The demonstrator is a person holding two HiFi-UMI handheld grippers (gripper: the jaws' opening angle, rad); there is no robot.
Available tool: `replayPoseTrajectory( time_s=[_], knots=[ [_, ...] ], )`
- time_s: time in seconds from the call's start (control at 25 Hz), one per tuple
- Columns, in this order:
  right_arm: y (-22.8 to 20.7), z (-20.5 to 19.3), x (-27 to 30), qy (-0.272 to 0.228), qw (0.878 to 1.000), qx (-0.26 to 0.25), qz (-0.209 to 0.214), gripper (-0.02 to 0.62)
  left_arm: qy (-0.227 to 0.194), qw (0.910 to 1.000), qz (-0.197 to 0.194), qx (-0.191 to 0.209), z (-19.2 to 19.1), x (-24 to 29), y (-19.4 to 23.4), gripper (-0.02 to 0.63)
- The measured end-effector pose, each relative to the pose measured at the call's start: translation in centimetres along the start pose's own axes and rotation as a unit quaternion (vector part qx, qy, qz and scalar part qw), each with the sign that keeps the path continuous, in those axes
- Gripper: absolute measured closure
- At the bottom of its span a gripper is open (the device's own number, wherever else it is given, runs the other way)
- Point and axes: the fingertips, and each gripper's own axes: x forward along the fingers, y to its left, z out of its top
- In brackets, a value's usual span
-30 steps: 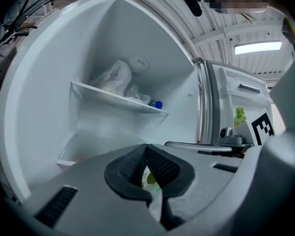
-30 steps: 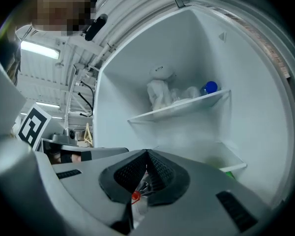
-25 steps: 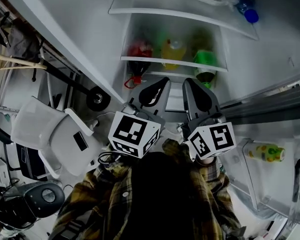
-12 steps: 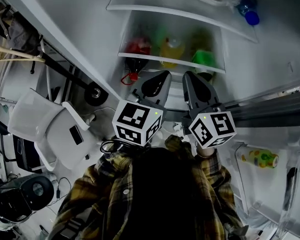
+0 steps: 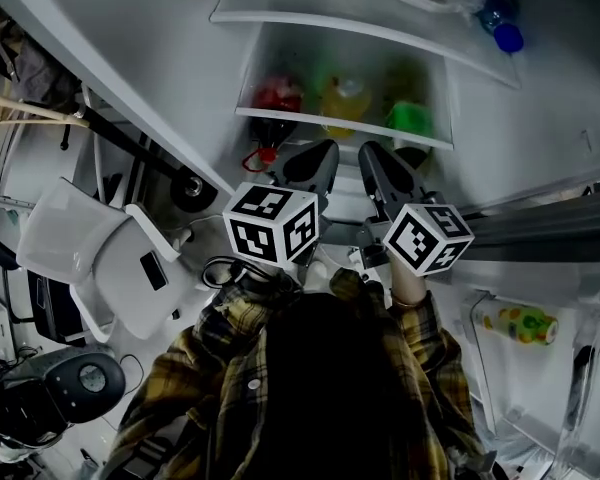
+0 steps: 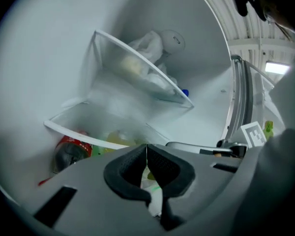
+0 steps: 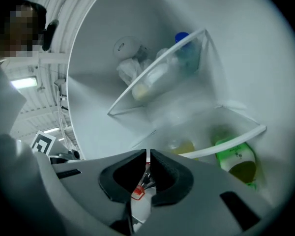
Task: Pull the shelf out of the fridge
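The fridge stands open in front of me. Its lower glass shelf (image 5: 345,124) has a white front rim, with red (image 5: 277,98), yellow (image 5: 346,98) and green (image 5: 411,116) bottles behind it. My left gripper (image 5: 323,151) and right gripper (image 5: 364,154) hang side by side just below and in front of that rim, apart from it. Both are shut with nothing between their pads. The left gripper view shows the shut left gripper (image 6: 147,149) under the shelf rim (image 6: 83,139). In the right gripper view the shut right gripper (image 7: 148,154) sits below the same rim (image 7: 238,137).
An upper shelf (image 5: 310,15) holds bagged food and a blue-capped bottle (image 5: 507,36). The open door at the right carries a small yellow-green bottle (image 5: 515,323) in its rack. A white chair (image 5: 100,268) and cables stand left of the fridge. A grey door edge (image 5: 540,233) crosses at right.
Both grippers have moved a little up and forward toward the lower shelf's rim, and their marker cubes have tilted. Both stay shut and hold nothing.
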Motion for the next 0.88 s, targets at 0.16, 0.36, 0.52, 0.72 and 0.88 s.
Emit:
replayPoseTrajectory(
  time_s=[0.16, 0.36, 0.52, 0.72, 0.88],
  knots=[
    [-0.8, -0.8, 0.8, 0.014, 0.999, 0.031, 0.001, 0.574, 0.005, 0.9988, -0.01, -0.048, -0.5, 0.4, 0.8, 0.6],
    [-1.6, -1.2, 1.6, 0.015, 0.997, 0.069, 0.004, 0.546, 0.017, 0.9967, -0.014, -0.078, -1.0, 1.1, 1.7, 0.578],
    [-2.2, -1.4, 2.1, 0.013, 0.995, 0.098, 0.011, 0.51, 0.021, 0.9942, -0.022, -0.103, -1.3, 1.5, 2.1, 0.535],
    [-2.8, -1.8, 2.8, 0.015, 0.987, 0.156, 0.022, 0.457, 0.03, 0.9908, -0.03, -0.129, -1.7, 2.3, 2.5, 0.475],
    [-3.4, -2.1, 3.0, 0.012, 0.982, 0.188, 0.029, 0.448, 0.03, 0.9867, -0.035, -0.156, -2.0, 2.9, 2.7, 0.43]
  ],
)
